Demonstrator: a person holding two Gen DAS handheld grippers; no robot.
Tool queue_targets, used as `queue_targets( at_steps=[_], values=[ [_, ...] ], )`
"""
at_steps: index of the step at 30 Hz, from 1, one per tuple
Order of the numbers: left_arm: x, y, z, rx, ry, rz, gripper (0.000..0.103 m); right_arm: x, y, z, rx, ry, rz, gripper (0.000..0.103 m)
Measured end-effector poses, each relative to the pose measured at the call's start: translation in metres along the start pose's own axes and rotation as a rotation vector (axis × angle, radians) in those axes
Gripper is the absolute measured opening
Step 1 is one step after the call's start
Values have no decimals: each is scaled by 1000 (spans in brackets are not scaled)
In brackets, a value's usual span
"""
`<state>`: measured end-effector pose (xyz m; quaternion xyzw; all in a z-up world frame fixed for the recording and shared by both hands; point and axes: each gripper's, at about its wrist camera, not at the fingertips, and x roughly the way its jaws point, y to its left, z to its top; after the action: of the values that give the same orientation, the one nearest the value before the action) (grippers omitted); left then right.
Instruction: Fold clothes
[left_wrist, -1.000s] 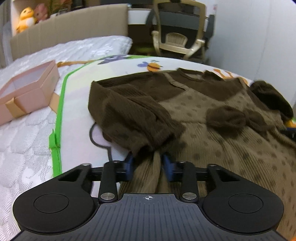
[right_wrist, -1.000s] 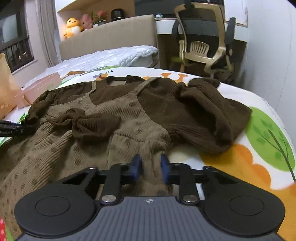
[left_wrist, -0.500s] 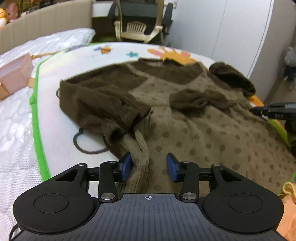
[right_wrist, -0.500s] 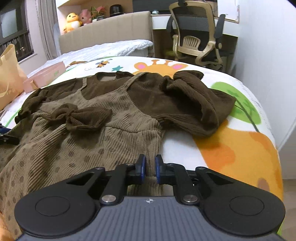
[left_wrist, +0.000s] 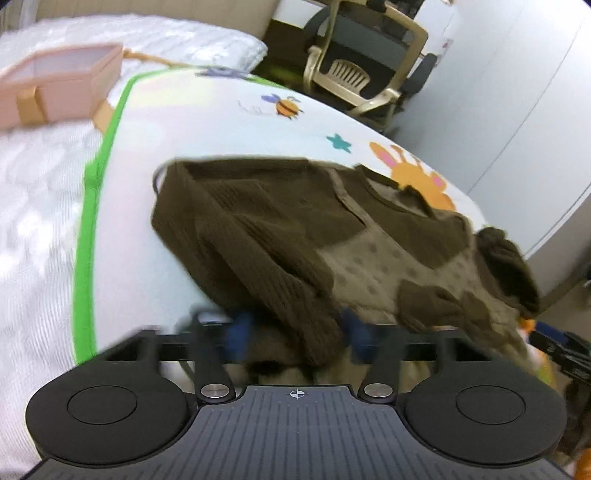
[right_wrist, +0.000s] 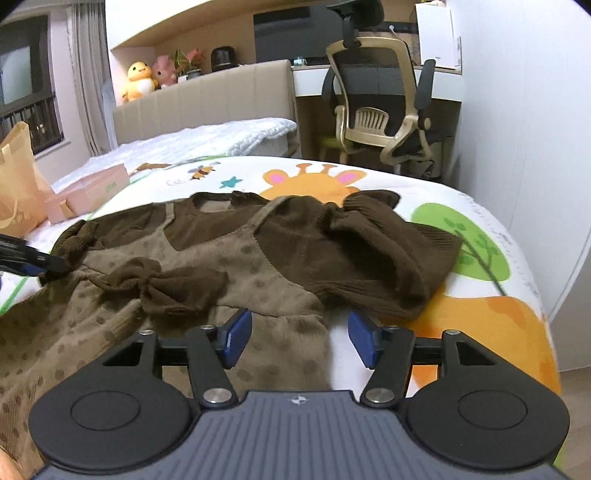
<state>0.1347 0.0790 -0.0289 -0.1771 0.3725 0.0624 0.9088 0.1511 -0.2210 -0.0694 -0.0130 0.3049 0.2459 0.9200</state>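
Brown corduroy fills both views: a child's dress (right_wrist: 207, 266) lies spread front-up on a cartoon-printed mat (right_wrist: 491, 306) that covers the bed (left_wrist: 33, 206). Its dotted tan pinafore front carries a dark brown bow (right_wrist: 162, 284), and the darker ribbed sleeves are bunched at either side, one sleeve (right_wrist: 373, 254) heaped over the giraffe print.

From the right wrist view, the right claw (right_wrist: 300, 341) stands open, its blue pads spread wide and holding nothing; the dress's side edge runs down between them, with bare mat beside it near the right pad. The left claw's dark tip (right_wrist: 40, 264) shows at the far left, against the other sleeve.

The left wrist view is blurred. There the left claw (left_wrist: 295, 338) is also open, its blue pads well apart, with the cuff end of the folded-in sleeve (left_wrist: 258, 258) hanging between them; I cannot tell whether either pad touches the cloth.

A pink box (left_wrist: 62, 88) sits on the white quilt beyond the mat's green border. An office chair (right_wrist: 384, 107) stands past the foot of the bed, and plush toys (right_wrist: 142, 79) line the shelf behind the headboard.
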Motion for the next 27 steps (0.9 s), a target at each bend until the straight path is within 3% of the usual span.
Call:
queue_targets(
  at_steps=[1,5,10,13,16,18,21,23,27],
  values=[
    [-2,-1,8,38,-31,40,30,3,0,-3,8,0,5,61],
    [-22,-10,46,167,-171,164,29,14,-5,-15,49,14,4,62],
    [-36,-47,89,259,-282,140,28,17,-20,-19,144,2,43,67],
    [-28,-82,99,304,-287,29,28,18,-23,-20,167,0,54,69],
    [-15,-114,99,341,-231,-149,31,19,-24,-20,177,0,60,71],
    [-6,-132,94,338,-170,-276,40,19,-24,-20,180,0,60,74],
    [0,-146,88,320,-129,-391,59,19,-25,-20,191,-2,61,78],
    [-2,-146,85,325,-134,-435,75,18,-26,-21,200,-4,63,79],
    [-18,-133,79,338,-150,-486,92,19,-29,-21,216,-6,64,80]
  ],
)
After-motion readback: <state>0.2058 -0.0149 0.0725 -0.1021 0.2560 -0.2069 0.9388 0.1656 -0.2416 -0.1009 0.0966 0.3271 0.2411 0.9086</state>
